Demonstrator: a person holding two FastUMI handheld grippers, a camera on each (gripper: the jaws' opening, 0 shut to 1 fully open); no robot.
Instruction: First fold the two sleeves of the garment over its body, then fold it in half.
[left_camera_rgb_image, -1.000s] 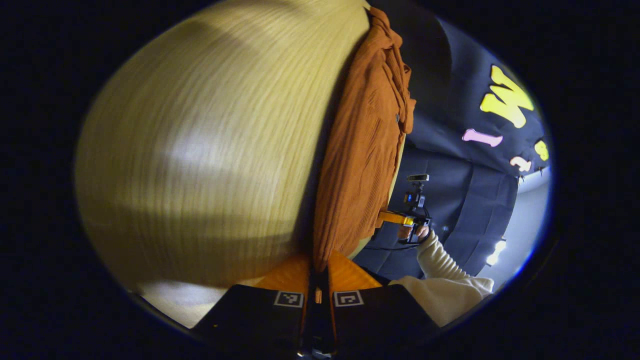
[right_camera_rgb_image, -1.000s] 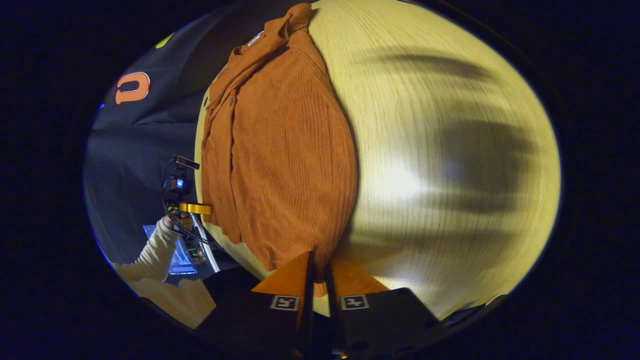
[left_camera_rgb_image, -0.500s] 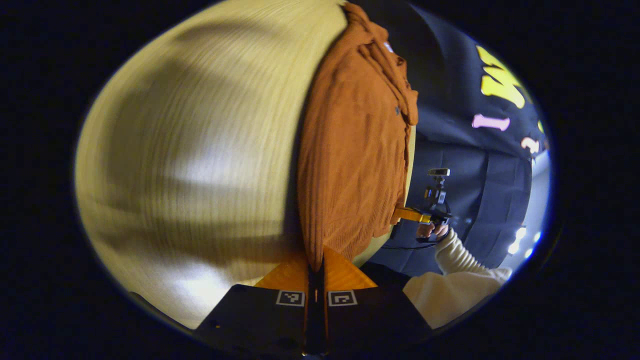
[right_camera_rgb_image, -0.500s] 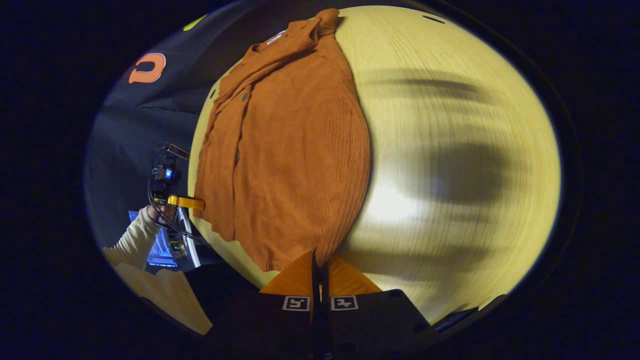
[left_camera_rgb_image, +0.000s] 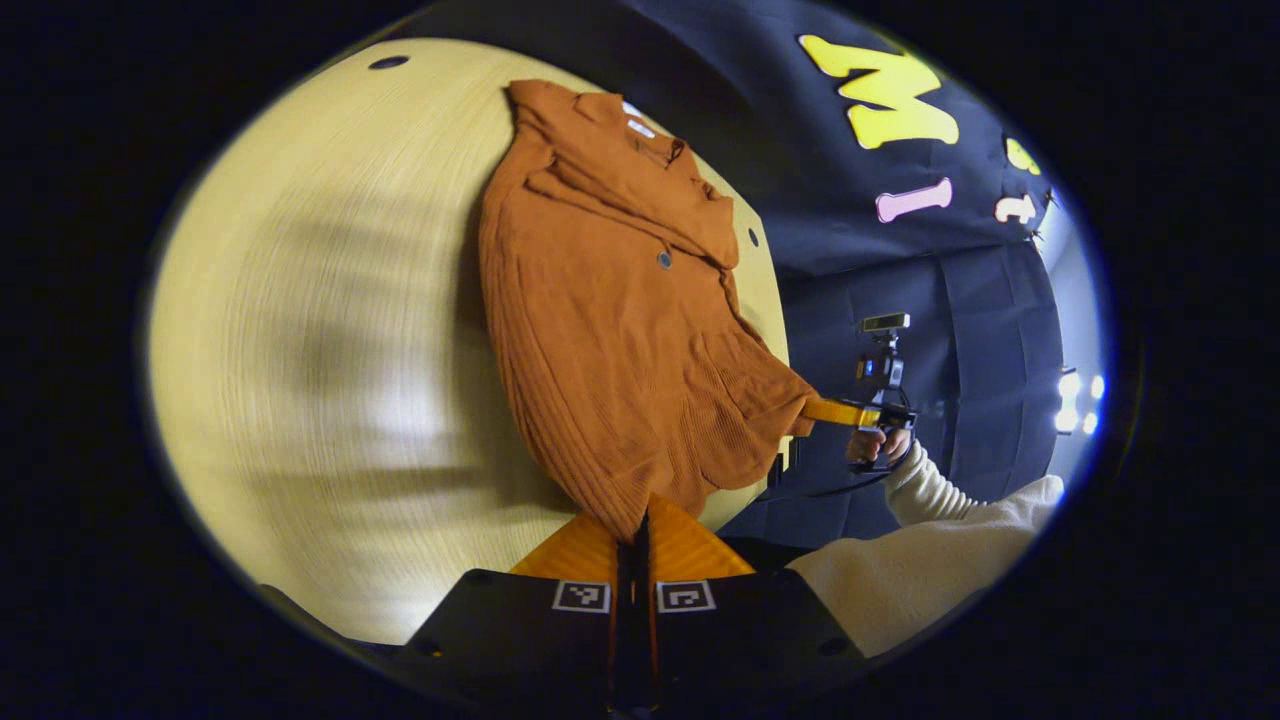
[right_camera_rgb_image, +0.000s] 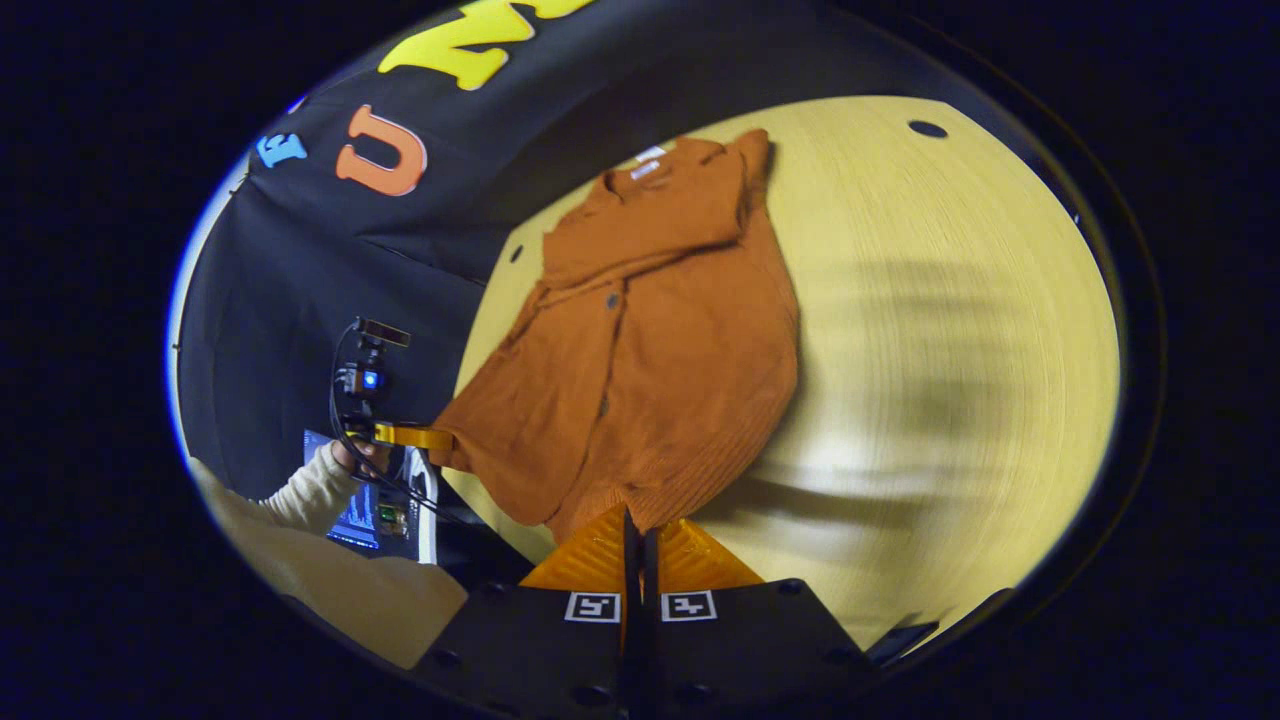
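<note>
A rust-orange ribbed button-up garment (left_camera_rgb_image: 620, 330) lies lengthwise on the pale wooden table (left_camera_rgb_image: 330, 350), collar at the far end, with a sleeve folded across its chest. My left gripper (left_camera_rgb_image: 634, 520) is shut on one corner of the near hem. Off to the right in the left gripper view, my right gripper (left_camera_rgb_image: 825, 410) pinches the other hem corner, held up off the table. In the right gripper view, the right gripper (right_camera_rgb_image: 640, 520) is shut on the garment's (right_camera_rgb_image: 660, 350) hem, and the left gripper (right_camera_rgb_image: 430, 437) holds the far corner beyond the table's (right_camera_rgb_image: 950, 350) edge.
A person's cream sleeve (left_camera_rgb_image: 930, 560) reaches in from the lower right. The table has a small round hole (right_camera_rgb_image: 927, 128) near its far corner. Its near edge runs just under the hem. A lit screen (right_camera_rgb_image: 360, 510) sits below the table edge.
Both grippers have risen and tilted, lifting the hem corners off the table. The garment now appears more from above, and the hem between the grippers hangs slack.
</note>
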